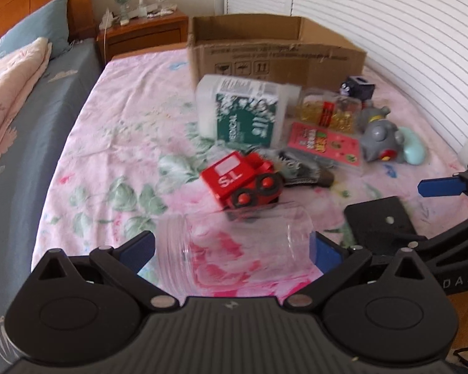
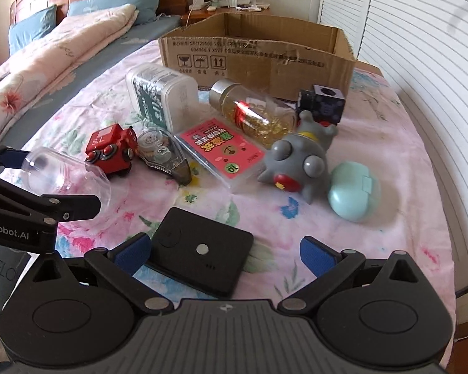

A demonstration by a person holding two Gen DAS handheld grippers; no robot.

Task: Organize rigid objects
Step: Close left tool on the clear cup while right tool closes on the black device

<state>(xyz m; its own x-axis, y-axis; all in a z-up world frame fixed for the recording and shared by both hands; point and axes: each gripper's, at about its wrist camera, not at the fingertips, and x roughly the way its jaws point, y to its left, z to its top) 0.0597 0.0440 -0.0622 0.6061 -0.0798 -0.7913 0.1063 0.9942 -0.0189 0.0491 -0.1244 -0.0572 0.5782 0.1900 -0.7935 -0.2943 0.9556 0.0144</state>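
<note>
A clear plastic jar (image 1: pixel 234 249) is clamped sideways between the pads of the left gripper (image 1: pixel 232 247). The right gripper (image 2: pixel 224 255) is held apart over a black flat device (image 2: pixel 199 254) on the floral bedsheet (image 2: pixel 374 162).

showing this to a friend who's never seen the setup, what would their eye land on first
Probably the clear plastic jar lying sideways between the left gripper's blue pads, close to the camera. Just beyond it the bright red toy truck stands out on the pink floral bedsheet, amid a clutter of small items. Behind them sits the open cardboard box, and the right gripper hovers open over a flat black device.
</note>
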